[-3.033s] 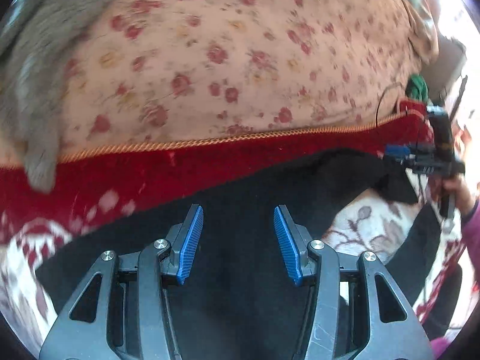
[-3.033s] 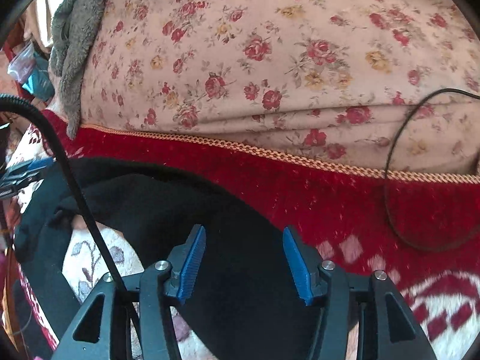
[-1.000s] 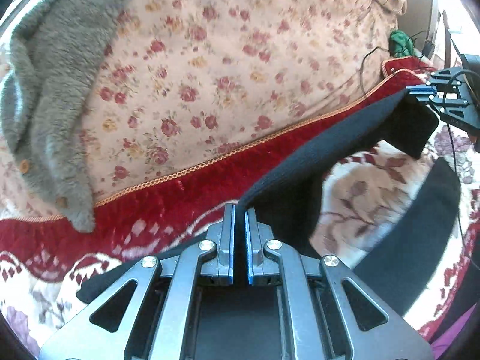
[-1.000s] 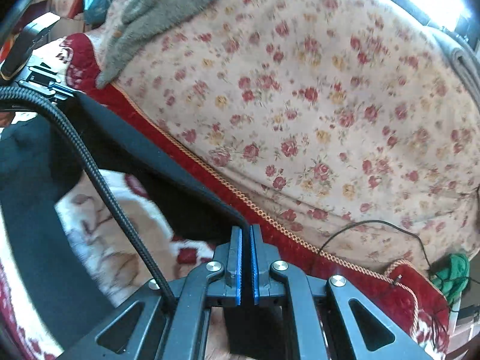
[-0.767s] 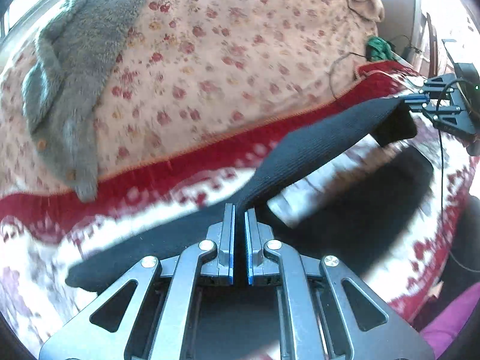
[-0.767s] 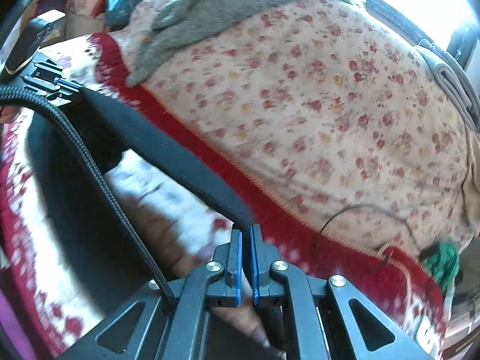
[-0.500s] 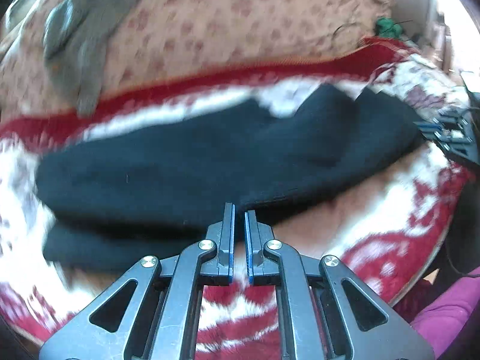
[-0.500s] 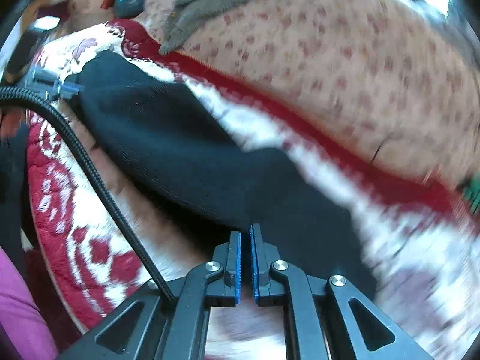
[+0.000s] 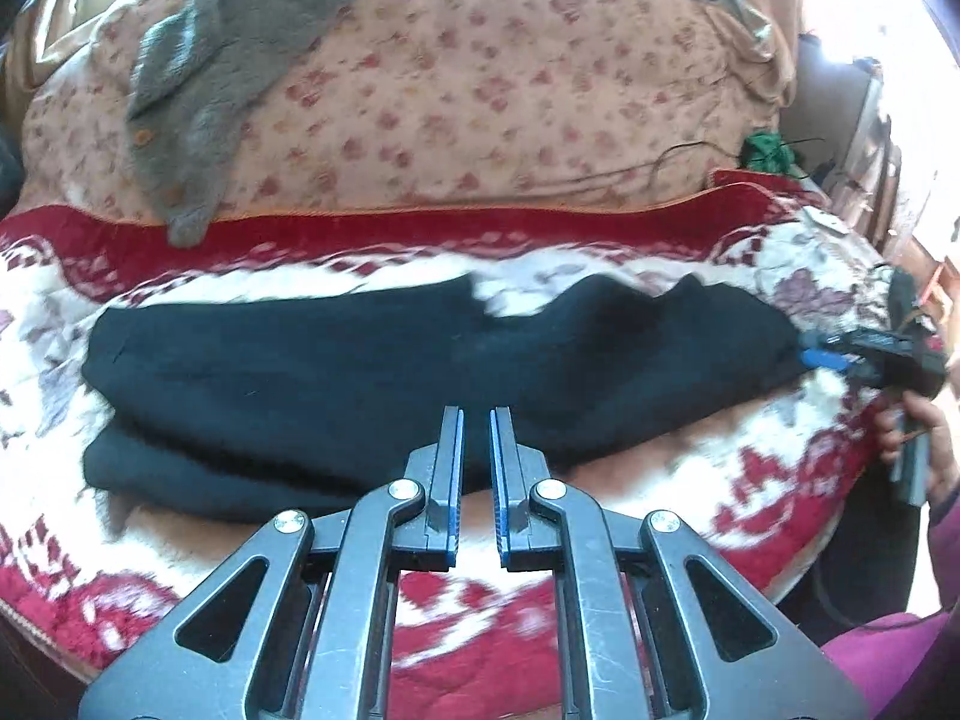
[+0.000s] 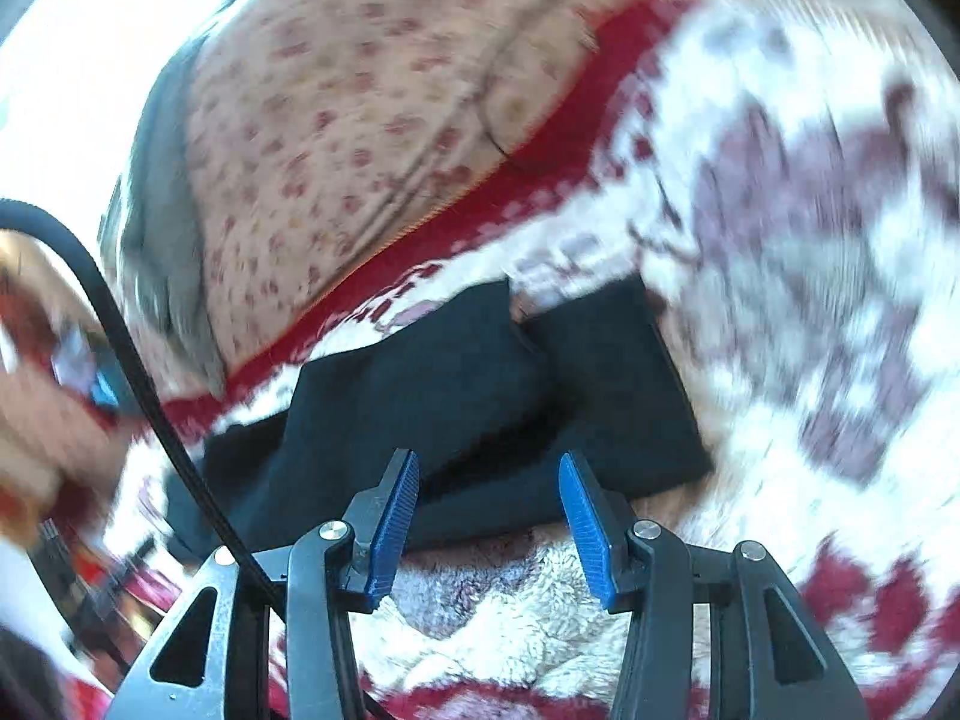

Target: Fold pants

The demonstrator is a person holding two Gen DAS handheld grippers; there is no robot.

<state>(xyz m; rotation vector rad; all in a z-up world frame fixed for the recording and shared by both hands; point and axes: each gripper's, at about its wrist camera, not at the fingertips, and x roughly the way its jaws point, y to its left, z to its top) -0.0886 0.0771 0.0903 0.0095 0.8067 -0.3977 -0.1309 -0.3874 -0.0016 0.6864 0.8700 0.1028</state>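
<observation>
Black knit pants [image 9: 420, 372] lie folded lengthwise in a long band across a red-and-white patterned plush blanket [image 9: 750, 480], one layer stacked on another, the upper edge uneven with a notch where the blanket shows through.

Left gripper [image 9: 476, 420] — jaws nearly together, a thin gap between the blue pads; the tips sit at the near edge of the pants, and no cloth is visible in the gap.

Right gripper [image 10: 483, 468] — jaws opening, blue pads standing apart with the near edge of the folded pants [image 10: 480, 396] in front of and between them, pads not pressing on the cloth. In the left wrist view this gripper [image 9: 825, 357] shows at the right end of the pants, held by a hand [image 9: 918, 438] with a magenta sleeve below it. The right wrist view is heavily blurred.

Behind the blanket: a beige quilt with small red flowers [image 9: 480, 90], a grey fuzzy garment with buttons [image 9: 198, 102] draped over its left side, and a green tangle of yarn or cord [image 9: 765, 150] at the far right. A black cable [image 10: 138, 384] crosses the right wrist view on the left.
</observation>
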